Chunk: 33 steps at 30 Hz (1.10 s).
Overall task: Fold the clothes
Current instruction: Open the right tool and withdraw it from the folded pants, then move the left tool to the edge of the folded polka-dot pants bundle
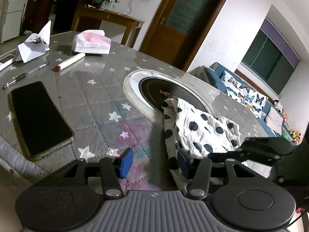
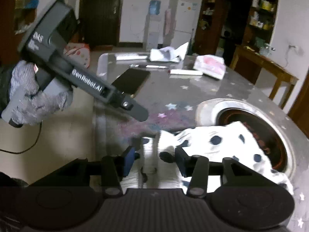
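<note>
We see a starry grey table [image 1: 100, 96] with a phone [image 1: 38, 118], marker [image 1: 70, 61] and tissues [image 1: 91, 41]; both claws, left [image 1: 152, 163] and right [image 2: 154, 161], spread by the spotted cloth [image 1: 200, 127].

On the star-pattern table cover [image 1: 100, 104] I see a black phone [image 1: 38, 119] lying flat at the left. Behind it lie a thin pen [image 1: 27, 73] and a white marker with red cap [image 1: 70, 61]. Further back are crumpled white paper [image 1: 34, 44] and a pink tissue pack [image 1: 91, 42]
</note>
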{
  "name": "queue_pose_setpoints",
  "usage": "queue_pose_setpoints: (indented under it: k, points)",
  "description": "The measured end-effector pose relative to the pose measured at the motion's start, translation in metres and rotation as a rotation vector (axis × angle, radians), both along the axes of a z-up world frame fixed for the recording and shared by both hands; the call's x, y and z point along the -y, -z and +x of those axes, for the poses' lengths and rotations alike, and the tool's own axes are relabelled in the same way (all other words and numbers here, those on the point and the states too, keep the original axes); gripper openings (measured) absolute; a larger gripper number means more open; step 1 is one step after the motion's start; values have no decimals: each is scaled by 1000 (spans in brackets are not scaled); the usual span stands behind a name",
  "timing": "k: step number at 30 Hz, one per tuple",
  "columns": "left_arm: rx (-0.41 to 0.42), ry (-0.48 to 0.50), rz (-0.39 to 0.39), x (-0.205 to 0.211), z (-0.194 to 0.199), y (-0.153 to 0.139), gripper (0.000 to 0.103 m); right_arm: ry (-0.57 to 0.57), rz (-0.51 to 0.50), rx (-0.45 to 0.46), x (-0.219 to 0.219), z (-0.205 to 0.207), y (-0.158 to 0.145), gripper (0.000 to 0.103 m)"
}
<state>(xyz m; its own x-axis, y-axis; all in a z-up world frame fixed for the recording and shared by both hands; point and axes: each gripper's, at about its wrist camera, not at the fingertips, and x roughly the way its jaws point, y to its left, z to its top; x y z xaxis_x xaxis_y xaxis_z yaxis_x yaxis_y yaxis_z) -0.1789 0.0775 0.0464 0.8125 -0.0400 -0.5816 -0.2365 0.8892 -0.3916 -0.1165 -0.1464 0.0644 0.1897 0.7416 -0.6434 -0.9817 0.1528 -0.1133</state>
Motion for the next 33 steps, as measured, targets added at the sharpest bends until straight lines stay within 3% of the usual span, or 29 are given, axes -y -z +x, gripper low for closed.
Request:
queue_pose_setpoints:
  k: [4, 5, 8, 17, 20, 24, 27, 28, 33]
  points:
    - [0, -1, -8, -2, 0, 2, 55, 19, -16, 6, -4, -1, 4, 44]
    - [0, -2, -10, -2, -1, 2, 55, 23, -21, 7, -5, -2, 5, 36]
    - [-4, -1, -17, -3, -1, 5, 55, 37, -33, 12, -8, -3, 8, 27]
    - [-2, -9, -21, -4, -4, 5, 55, 58, -34, 6, -10, -2, 12, 34]
    - [-1, -9, -19, -4, -4, 5, 55, 40, -49, 32, -7, -7, 11, 41]
    - [-4, -4, -24, -3, -2, 6, 56, 26, -66, 83, -8, -14, 15, 41]
    - [-6, 0, -28, -1, -1, 7, 56, 38, -65, 91, -9, -14, 18, 38]
    - [-7, 1, -29, -1, -1, 7, 56, 42, -63, 88, -9, -13, 19, 32]
    - [0, -10, -26, -5, -2, 5, 56, 72, -12, -21, 1, 2, 6, 18]
